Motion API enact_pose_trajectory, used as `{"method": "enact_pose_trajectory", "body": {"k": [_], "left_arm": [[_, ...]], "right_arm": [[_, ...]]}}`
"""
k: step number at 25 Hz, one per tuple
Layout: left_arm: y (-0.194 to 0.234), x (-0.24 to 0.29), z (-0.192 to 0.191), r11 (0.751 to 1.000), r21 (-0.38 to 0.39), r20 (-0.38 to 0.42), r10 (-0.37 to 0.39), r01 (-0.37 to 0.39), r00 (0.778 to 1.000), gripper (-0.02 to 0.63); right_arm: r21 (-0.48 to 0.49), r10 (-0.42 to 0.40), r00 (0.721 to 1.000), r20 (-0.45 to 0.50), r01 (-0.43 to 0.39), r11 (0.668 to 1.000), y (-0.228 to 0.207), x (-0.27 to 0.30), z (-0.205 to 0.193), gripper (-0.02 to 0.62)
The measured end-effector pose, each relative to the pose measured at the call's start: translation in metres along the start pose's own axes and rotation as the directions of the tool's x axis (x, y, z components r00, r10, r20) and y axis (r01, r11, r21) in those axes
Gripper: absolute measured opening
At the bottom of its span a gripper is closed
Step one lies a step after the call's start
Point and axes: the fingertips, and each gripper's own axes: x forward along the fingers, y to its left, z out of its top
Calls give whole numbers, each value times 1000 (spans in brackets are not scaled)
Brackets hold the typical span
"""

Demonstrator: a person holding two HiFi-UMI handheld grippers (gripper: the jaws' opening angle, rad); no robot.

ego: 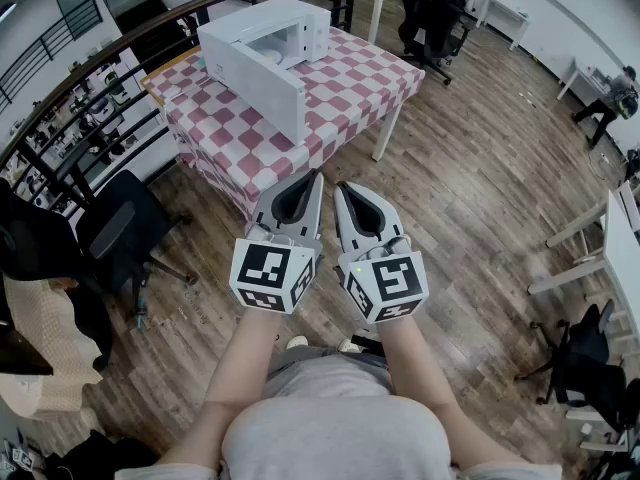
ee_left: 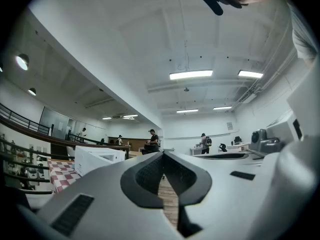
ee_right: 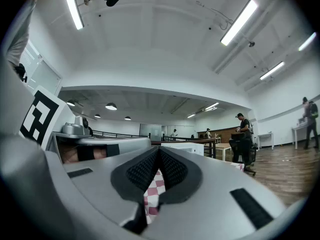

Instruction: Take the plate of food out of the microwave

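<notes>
Standing well back from the microwave (ego: 262,56), out on the wooden floor (ego: 470,198). Holding the left gripper (ego: 314,175) and the right gripper (ego: 340,186) level, side by side and almost touching, tips aimed toward the microwave. Both closed tip to tip on nothing. Through the slot behind the left gripper's tips, in the left gripper view, only floorboards. Through the same slot in the right gripper view, only the red-and-white checked cloth (ee_right: 152,191). Neither anywhere near touching the microwave.

Resting white on that checked cloth, with the door (ego: 255,93) apparently swung out toward the grippers. Within the open cavity, only a pale curved shape, too small to tell as the plate of food, so well apart from both grippers if there at all.

In the left gripper view, low and to the left of the closed tips. In the right gripper view, just right of the closed tips and far beyond them.
</notes>
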Motion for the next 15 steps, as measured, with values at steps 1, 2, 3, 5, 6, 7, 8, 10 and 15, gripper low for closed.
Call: {"method": "enact_pose_trajectory", "body": {"k": [1,2,3,5,6,7,8,10,15], "left_arm": [[2,-3,1,1000,-6,4,2,-2,1000,3],[4,-6,2,1000,-12,6,4,-4,1000,3],[5,-8,2,1000,-17,8,4,-4,1000,3],[8,-12,2,1000,-22,7,-3,3,1000,3],[10,-14,2,1000,-23,5,-9,9,1000,3],[11,-15,1,1000,-25,3,-14,14,1000,3],[13,-16,0,999,-26,2,-18,19,1000,3],[16,-20,-1,999,-30,3,-24,24,1000,3],[21,-26,-2,998,-37,6,-44,44,999,3]], "right_arm": [[-1,-1,1000,0,1,1000,3,0,1,25],[-2,-2,1000,1,2,1000,6,1,2,25],[-3,-4,1000,1,4,1000,9,1,3,25],[-2,-14,1000,3,14,1000,14,2,4,25],[-1,-20,1000,3,20,1000,16,3,4,25],[-1,-26,1000,3,26,1000,18,4,3,25],[-1,-30,1000,3,30,1000,20,5,3,25],[-6,-34,999,6,34,999,25,6,2,25],[-15,-35,999,12,35,999,37,9,1,25]]}}
